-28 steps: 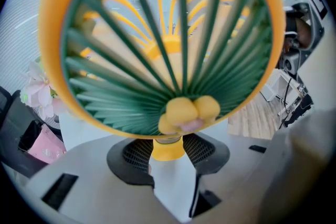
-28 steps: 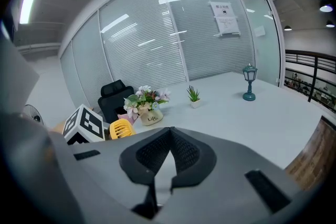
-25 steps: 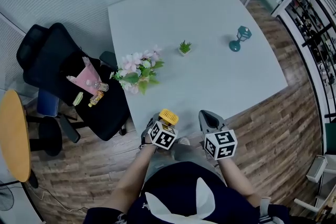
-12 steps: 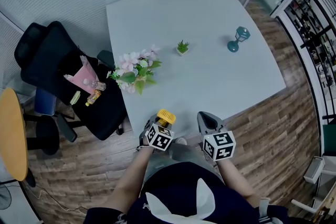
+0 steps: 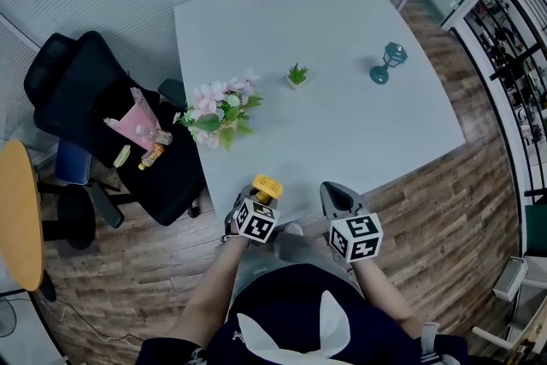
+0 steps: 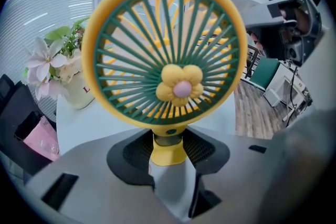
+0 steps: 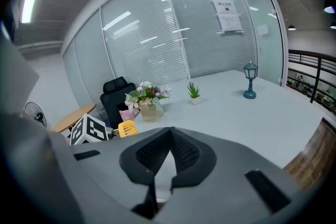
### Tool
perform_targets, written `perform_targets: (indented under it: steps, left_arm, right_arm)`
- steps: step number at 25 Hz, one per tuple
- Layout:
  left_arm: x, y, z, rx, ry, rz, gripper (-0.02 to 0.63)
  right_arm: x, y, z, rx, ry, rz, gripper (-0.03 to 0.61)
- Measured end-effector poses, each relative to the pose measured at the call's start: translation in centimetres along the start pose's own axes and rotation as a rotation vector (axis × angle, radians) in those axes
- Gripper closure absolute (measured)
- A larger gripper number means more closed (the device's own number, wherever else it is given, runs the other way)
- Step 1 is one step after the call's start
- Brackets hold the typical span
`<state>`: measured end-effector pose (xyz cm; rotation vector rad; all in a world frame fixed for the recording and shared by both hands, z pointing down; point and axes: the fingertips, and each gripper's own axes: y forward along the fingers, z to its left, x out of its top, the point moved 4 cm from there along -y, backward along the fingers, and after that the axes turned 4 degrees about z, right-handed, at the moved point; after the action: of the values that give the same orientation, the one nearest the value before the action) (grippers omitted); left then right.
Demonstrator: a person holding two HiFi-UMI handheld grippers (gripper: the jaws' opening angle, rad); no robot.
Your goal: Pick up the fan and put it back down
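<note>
The fan [image 6: 165,50] is yellow with a green grille and a flower-shaped hub. My left gripper [image 6: 168,150] is shut on its short yellow stem, and its head fills the left gripper view. From the head view, the fan [image 5: 267,186] sits at the near edge of the white table [image 5: 342,132], just ahead of the left gripper [image 5: 261,201]. Whether its base touches the table is hidden. My right gripper [image 5: 336,194] hovers to the right at the same edge. Its jaws [image 7: 169,136] are shut with nothing between them. The fan [image 7: 127,128] shows to its left.
On the table stand a vase of pink flowers [image 5: 218,115], a small potted plant [image 5: 297,77] and a teal lantern [image 5: 387,64]. A black chair [image 5: 94,107] holding a pink bag is at the table's left, and a round wooden table [image 5: 17,218] lies further left. Glass walls are behind.
The left gripper and the fan have shifted very slightly left. The right gripper has kept still.
</note>
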<state>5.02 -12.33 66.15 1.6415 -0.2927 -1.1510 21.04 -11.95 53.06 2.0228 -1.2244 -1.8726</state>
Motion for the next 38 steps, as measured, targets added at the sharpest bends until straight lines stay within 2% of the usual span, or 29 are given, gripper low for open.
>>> perform_targets:
  steps: [12,23,38]
  left_arm:
    - [-0.2,0.1,0.2,-0.013,-0.01,-0.037,0.428]
    - [-0.1,0.4,-0.1,-0.025,-0.059,-0.015,0.42]
    - [-1.4,-3.7,-0.3,-0.023,-0.095,-0.004,0.42]
  right_arm:
    - [-0.7,0.1,0.4,0.029,-0.008,0.007,0.574]
    - [-0.9,0.0,0.6,0.064,-0.026,0.015,0.574]
    - [-1.5,-0.2,2.5,0.085,-0.018,0.017,0.574]
